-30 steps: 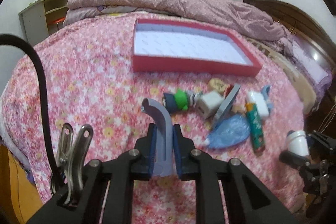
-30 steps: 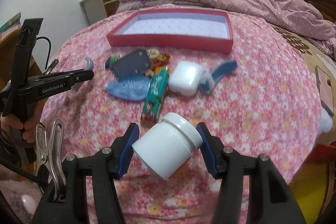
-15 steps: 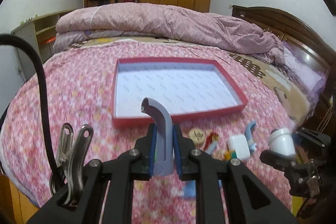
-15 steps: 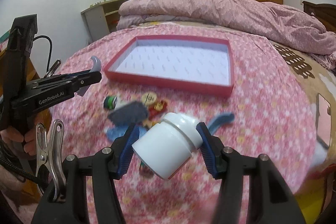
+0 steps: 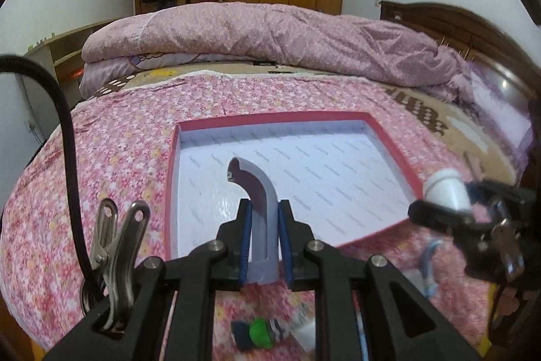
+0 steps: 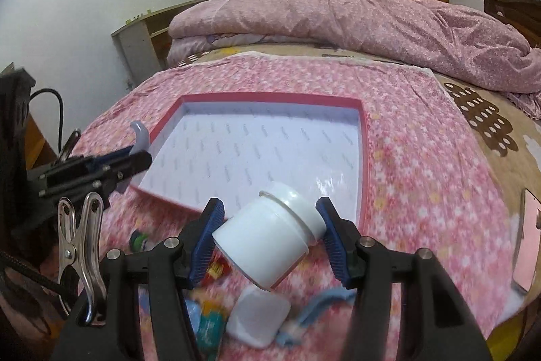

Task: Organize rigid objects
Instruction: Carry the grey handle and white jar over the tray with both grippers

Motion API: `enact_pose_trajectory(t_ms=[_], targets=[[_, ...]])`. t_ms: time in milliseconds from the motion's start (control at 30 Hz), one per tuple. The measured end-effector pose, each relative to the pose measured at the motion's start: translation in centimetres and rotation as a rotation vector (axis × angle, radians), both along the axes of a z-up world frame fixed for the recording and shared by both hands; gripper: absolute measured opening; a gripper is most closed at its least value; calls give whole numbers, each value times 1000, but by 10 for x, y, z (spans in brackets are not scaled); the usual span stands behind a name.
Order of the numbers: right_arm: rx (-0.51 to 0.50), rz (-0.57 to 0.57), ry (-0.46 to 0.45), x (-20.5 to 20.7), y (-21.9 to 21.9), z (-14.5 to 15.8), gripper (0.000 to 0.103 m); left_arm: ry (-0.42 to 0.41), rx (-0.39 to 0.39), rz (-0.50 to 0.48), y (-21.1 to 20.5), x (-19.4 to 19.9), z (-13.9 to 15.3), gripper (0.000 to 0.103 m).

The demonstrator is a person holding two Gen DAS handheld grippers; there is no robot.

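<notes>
My left gripper (image 5: 264,225) is shut on a grey-lilac curved plastic hook (image 5: 257,202), held over the near-left part of the red tray (image 5: 392,141) with its white patterned floor. From the right wrist view that same hook (image 6: 141,137) pokes over the tray's left rim. My right gripper (image 6: 270,225) is shut on a white plastic jar (image 6: 270,239), tilted, above the tray's (image 6: 362,158) near edge. The jar (image 5: 446,188) also shows at the right of the left wrist view, by the tray's right corner.
Loose items lie on the pink floral bedspread below the grippers: a green and blue toy (image 5: 258,330), a white case (image 6: 258,317), a blue clip (image 6: 321,300), a teal packet (image 6: 209,327). A folded quilt (image 5: 270,36) lies behind the tray. A phone (image 6: 527,225) rests at the right.
Both grippers rose and moved forward from the pile of items to the red tray, carrying the hook and the jar. The pile has dropped to the bottom of both views.
</notes>
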State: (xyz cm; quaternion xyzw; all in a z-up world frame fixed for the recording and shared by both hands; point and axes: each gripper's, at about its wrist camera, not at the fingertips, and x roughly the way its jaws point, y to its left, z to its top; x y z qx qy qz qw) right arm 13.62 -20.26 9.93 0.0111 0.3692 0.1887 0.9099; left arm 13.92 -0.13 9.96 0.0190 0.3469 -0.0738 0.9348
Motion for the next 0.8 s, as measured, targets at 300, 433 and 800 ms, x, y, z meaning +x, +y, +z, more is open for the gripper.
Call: enact_pose_trajectory(t_ms=[300,433,800], targets=[[-5,-19,43,41,2,-16,58,65,27,12,-7,43,-26,16],[-13,-27,69,53,4,-29,58,86,29,24,-6,54,-34,16],[-89,-51,108,70,12,-50,58,135,28,53,-4,72,-50,16]])
